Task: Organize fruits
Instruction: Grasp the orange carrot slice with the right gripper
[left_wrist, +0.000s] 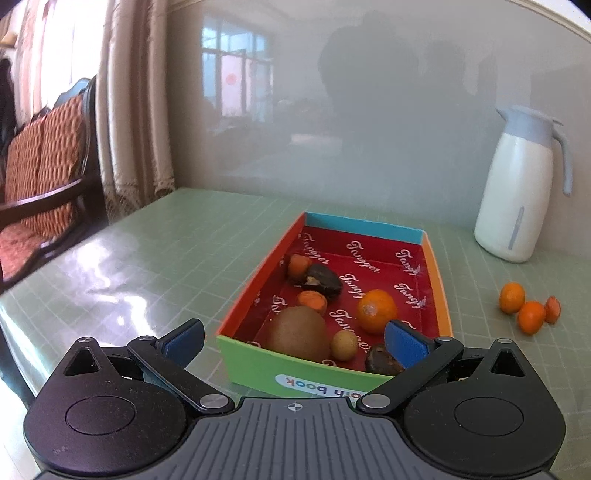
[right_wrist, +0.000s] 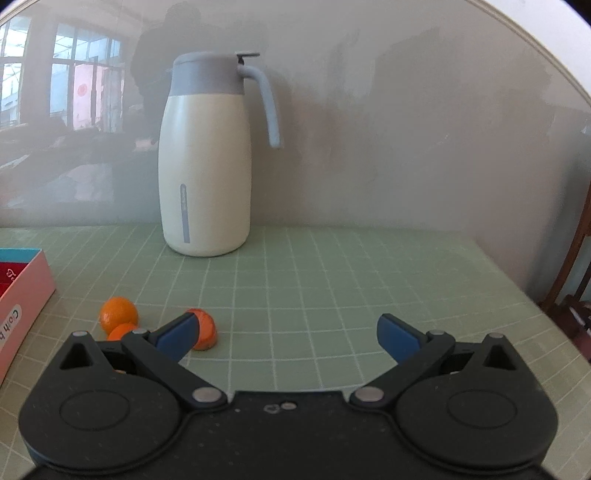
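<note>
A colourful open box (left_wrist: 288, 376) with a red lining holds a kiwi (left_wrist: 297, 332), an orange (left_wrist: 376, 310), a small tan fruit (left_wrist: 344, 345), dark fruits (left_wrist: 323, 278) and small orange pieces. My left gripper (left_wrist: 293, 338) is open and empty just in front of the box's near wall. Three small orange fruits (left_wrist: 528, 308) lie on the table right of the box. In the right wrist view they (right_wrist: 118, 315) lie at the left, and my right gripper (right_wrist: 286, 334) is open and empty, its left finger (right_wrist: 177, 336) beside the rightmost one (right_wrist: 205, 328).
A white and blue jug (right_wrist: 205, 162) stands at the back by the grey wall, also in the left wrist view (left_wrist: 517, 192). The table has a green grid mat (right_wrist: 332, 277). A wooden cushioned chair (left_wrist: 44, 173) and curtains are beyond the table's left edge.
</note>
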